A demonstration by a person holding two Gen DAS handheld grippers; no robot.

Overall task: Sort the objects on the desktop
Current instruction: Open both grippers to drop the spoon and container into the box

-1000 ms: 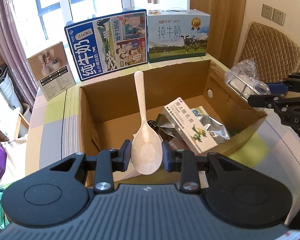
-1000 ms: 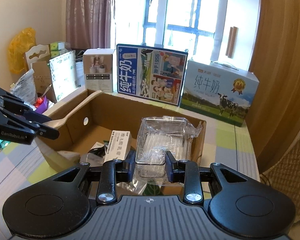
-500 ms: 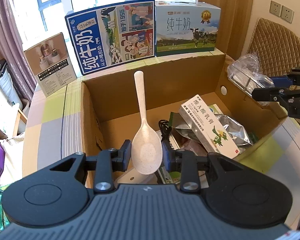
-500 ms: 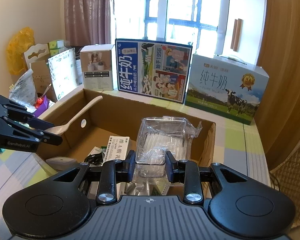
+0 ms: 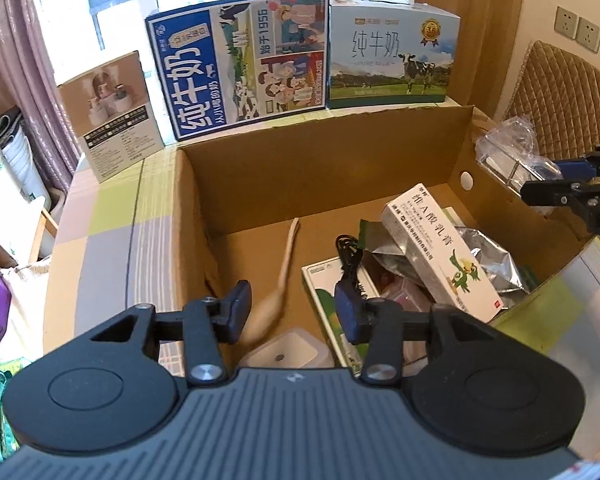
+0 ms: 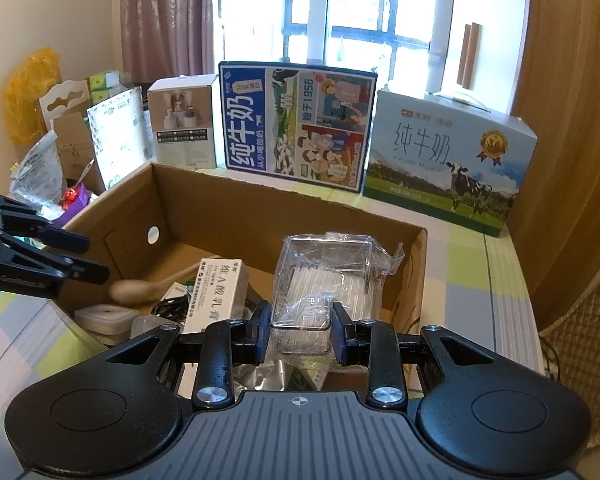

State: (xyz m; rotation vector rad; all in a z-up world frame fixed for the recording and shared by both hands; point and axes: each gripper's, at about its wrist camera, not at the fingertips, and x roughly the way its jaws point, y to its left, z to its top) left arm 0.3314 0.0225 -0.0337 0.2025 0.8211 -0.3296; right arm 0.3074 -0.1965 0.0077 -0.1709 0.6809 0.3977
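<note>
Two tools are over the cardboard box (image 5: 324,160) on the desk. My left tool (image 5: 290,312) gapes, holding nothing; the spoon (image 5: 278,292) is blurred below it inside the box. My right tool (image 6: 300,330) grips the clear plastic case (image 6: 320,280) above the near rim. That crinkly wrap could slip, or the case might clip the rim and land outside.
</note>
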